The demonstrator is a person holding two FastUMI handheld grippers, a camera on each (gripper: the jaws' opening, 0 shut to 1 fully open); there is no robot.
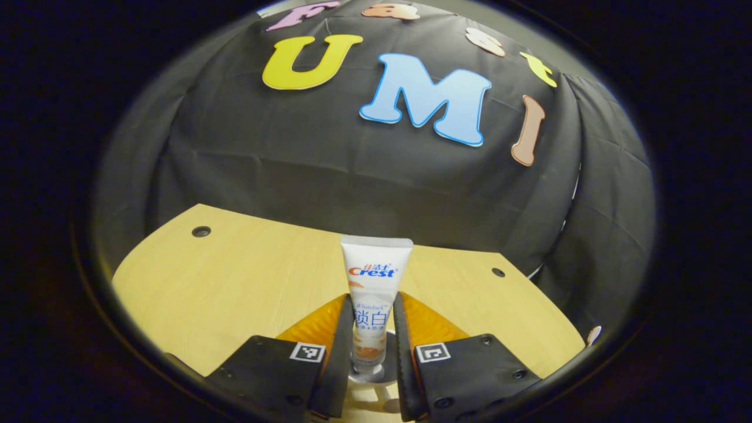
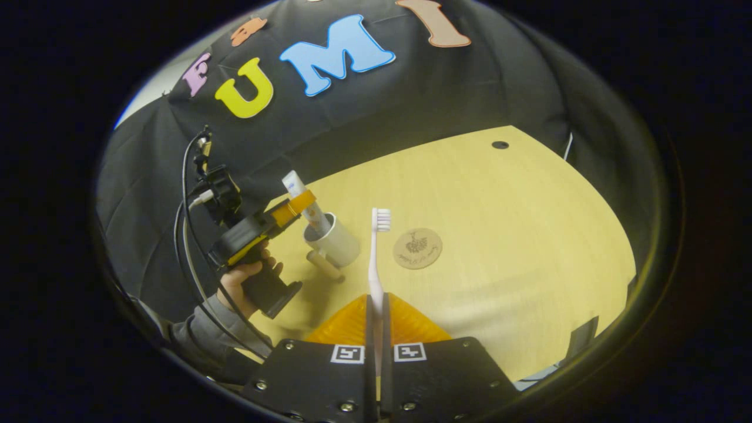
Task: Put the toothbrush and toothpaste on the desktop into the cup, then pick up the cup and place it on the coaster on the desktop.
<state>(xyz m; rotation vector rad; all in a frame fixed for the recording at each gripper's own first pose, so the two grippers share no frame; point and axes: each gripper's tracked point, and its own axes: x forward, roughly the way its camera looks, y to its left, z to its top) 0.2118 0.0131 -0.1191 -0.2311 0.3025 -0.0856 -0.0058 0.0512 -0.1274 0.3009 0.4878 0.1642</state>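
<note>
Left gripper view: left hand-held gripper (image 1: 370, 346) clamps a "Crest" toothpaste (image 1: 373, 288); right hand-held gripper (image 2: 374, 329) pinches toothbrush (image 2: 376, 258).

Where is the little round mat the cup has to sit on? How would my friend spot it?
Look at the yellow wooden desk. Near its middle, just right of the white cup and the upright toothbrush, lies the coaster. It is the only flat brown disc there, with a small dark drawing on top.
</note>
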